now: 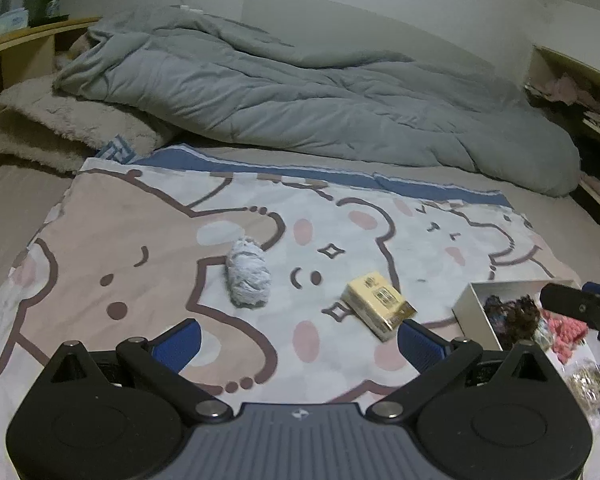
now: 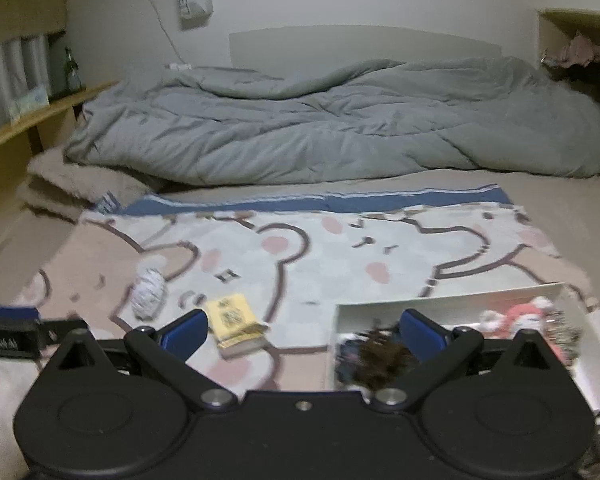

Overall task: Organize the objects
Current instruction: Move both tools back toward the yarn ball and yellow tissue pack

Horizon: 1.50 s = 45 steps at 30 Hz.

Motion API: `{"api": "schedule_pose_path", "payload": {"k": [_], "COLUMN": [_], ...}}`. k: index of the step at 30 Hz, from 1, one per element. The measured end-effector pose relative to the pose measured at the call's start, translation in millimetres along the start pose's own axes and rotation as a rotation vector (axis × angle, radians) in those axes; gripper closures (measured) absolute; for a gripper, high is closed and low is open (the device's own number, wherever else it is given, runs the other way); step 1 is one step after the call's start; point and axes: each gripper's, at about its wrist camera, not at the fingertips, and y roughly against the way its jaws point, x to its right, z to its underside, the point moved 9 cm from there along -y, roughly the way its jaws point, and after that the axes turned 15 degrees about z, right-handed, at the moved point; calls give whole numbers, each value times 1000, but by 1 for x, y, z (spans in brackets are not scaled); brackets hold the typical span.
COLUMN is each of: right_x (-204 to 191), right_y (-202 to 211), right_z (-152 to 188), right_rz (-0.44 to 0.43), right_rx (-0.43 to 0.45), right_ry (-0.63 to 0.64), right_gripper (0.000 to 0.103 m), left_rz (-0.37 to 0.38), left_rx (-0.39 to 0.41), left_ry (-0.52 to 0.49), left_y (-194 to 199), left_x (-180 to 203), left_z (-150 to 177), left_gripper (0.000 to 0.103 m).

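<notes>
A: Take the white box (image 1: 470, 300) as the landmark. Where do the loose things lie from it?

B: The yellow packet (image 1: 378, 306) rests flat on the bear-print blanket (image 1: 140, 240) just beside the box's left wall, apart from it. The pale yarn ball (image 1: 247, 274) sits farther left again, well apart from the box.

A: And the tongs?

B: Both are spread wide and hold nothing. The left gripper (image 1: 300, 346) hovers over the blanket left of the box; the packet lies ahead and to its right, close by its right fingertip. The right gripper (image 2: 304, 332) straddles the box's left wall, with the packet just ahead by its left fingertip.

A: The packet's long axis?

B: It runs diagonally, the near end angled toward the box, so a grasp would likely go across the short width. Either gripper seems near enough; the left looks better placed for the yarn.
</notes>
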Motion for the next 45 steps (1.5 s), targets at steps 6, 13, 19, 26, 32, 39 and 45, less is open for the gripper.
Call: {"api": "schedule_pose_path", "payload": {"k": [6,13,19,26,32,39,45], "right_x": [-25,-48,-70,-95,-107,-114,-121], "right_y": [-15,-38,-62,-95,-127,-148,-155], "right_z": [-5,0,4,13,27,38,42], "right_rz": [-9,-24,-82,-142,-182,-238,-258], "right_rx": [16,26,18,-19,-86,-137,-144], "right_ry": [68,188,255,331,354,328,333], "right_gripper": [0,0,15,25,33,41,41], "left_rz": [-50,-84,-77,-47,-26,-53,-55], "left_rx": [30,47,8,-25,-66,-84,-90], "left_ry": [64,110,153,256,293,320,328], "left_y": [-7,-39,-78,-126,-155,-169,-171], "left_x": [-25,-54,-68,-86,-94,-106,-112], "left_z": [-25,-51,-58,-50,-39,-32,-30], "left_gripper": [0,0,1,14,23,41,56]}}
